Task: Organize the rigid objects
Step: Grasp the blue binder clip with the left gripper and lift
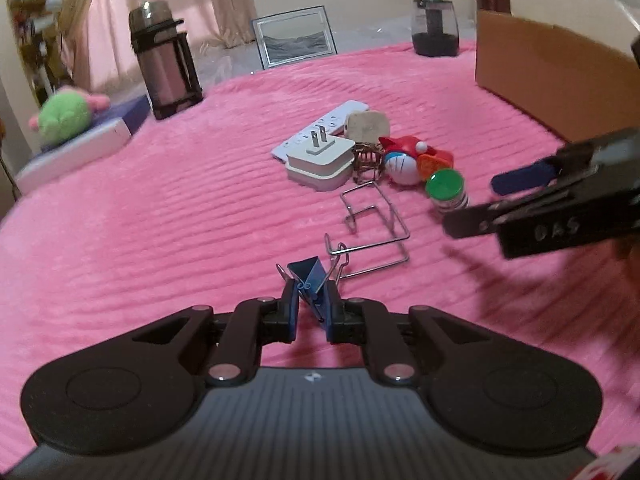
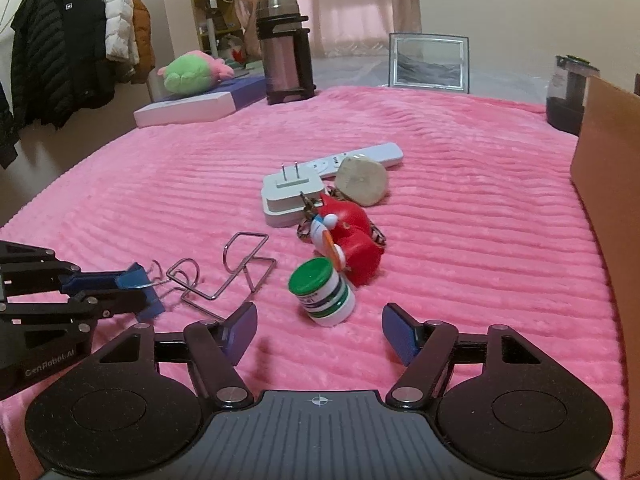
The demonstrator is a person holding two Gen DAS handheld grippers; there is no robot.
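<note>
My left gripper [image 1: 310, 308] is shut on a blue binder clip [image 1: 306, 276], held just above the pink blanket [image 1: 160, 220]; the right wrist view shows that gripper [image 2: 120, 292] and the clip [image 2: 138, 280] at the left. My right gripper [image 2: 320, 328] is open. A small white jar with a green lid [image 2: 322, 292] lies on its side just ahead of its blue pads, touching neither. In the left wrist view, the right gripper [image 1: 472, 204] hovers next to the jar [image 1: 446, 190]. A bent wire rack [image 1: 374, 228] lies beside the clip.
Behind the jar sit a red and blue toy figure [image 2: 348, 240], a white plug adapter [image 2: 290, 196], a white remote [image 2: 360, 158] and a beige lump [image 2: 362, 182]. A cardboard box [image 2: 608, 184] stands at the right. A thermos [image 2: 284, 48], a picture frame [image 2: 428, 62] and a plush [image 2: 188, 72] line the back.
</note>
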